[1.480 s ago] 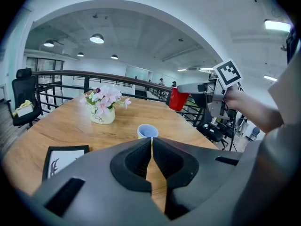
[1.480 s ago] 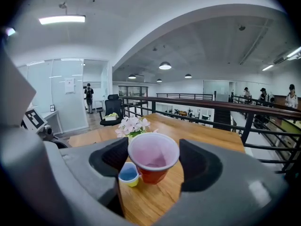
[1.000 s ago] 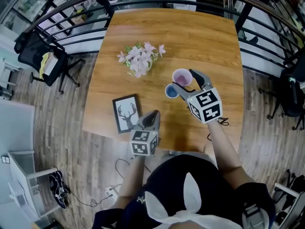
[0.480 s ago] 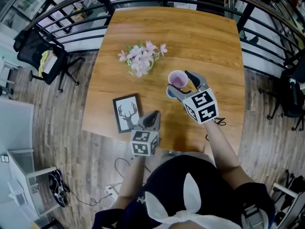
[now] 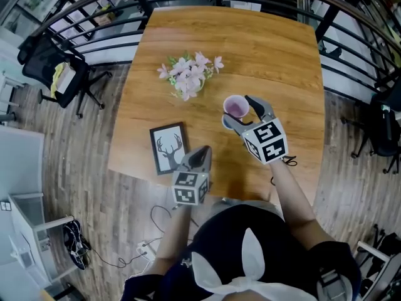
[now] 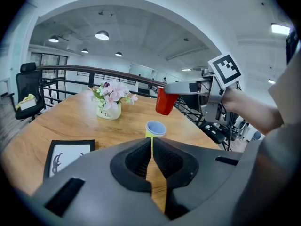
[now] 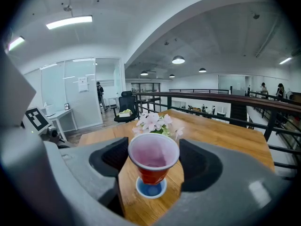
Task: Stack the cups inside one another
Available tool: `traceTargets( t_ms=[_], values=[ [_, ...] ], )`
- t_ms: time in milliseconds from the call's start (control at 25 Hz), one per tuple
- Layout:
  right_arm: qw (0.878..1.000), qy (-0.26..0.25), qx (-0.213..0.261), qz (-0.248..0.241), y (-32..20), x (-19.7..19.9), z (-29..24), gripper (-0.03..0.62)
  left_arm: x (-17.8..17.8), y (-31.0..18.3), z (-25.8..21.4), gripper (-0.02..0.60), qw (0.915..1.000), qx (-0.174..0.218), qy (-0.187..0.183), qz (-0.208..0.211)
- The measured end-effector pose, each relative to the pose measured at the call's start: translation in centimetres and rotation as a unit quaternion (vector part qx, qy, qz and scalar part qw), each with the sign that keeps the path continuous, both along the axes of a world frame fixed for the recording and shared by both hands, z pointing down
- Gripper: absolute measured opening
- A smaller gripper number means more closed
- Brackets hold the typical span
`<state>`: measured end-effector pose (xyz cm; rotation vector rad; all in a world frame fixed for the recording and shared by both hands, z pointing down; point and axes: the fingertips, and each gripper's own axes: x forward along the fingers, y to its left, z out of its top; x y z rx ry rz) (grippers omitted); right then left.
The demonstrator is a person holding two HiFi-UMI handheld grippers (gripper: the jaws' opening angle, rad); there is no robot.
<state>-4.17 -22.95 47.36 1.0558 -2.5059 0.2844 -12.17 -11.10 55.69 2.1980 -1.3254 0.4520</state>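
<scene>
Near the centre of the head view, just right of the middle of the wooden table (image 5: 269, 49), the right gripper (image 5: 240, 110) was clamped on the red cup (image 5: 236, 106), one jaw on either side of its wall. The cup was upright, mouth up, and lifted clear of the tabletop. Directly below it stood the blue-lined cup (image 7: 151, 188), seen in the right gripper view as a ring under the red cup's base. From the left gripper view the red cup (image 6: 164, 102) hung in the air above and slightly behind the blue-lined cup (image 6: 155, 127), the two clearly apart.

Lower down in the head view, at the near table edge, the left gripper (image 5: 200, 155) had its jaws drawn together with only a thin slit between them and nothing in that slit. It held nothing and touched nothing.

A vase of pink flowers (image 5: 188, 77) sat in the upper left part of the tabletop, and a framed deer picture (image 5: 168, 148) lay at the lower left, both well apart from the cups.

As a judgement, the task was partway done: the red cup had been picked up and lined up over its mate, but the nesting itself was not yet made. What was left was to lower the red cup into the blue-lined one and let go.
</scene>
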Motion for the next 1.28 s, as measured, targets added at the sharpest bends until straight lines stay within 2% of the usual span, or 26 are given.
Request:
traceTargets(
  t_ms=[520, 1280],
  values=[
    [0.999, 0.009, -0.034, -0.006, -0.6, -0.5, 3.7, 0.336, -0.3, -0.3, 1.5, 0.026, 0.9996, -0.026, 0.007, 0.002],
    [0.996, 0.029, -0.084, -0.020, -0.4, -1.0, 8.9, 0.341, -0.6, -0.9, 2.6, 0.026, 0.9992, -0.034, 0.018, -0.012]
  ],
)
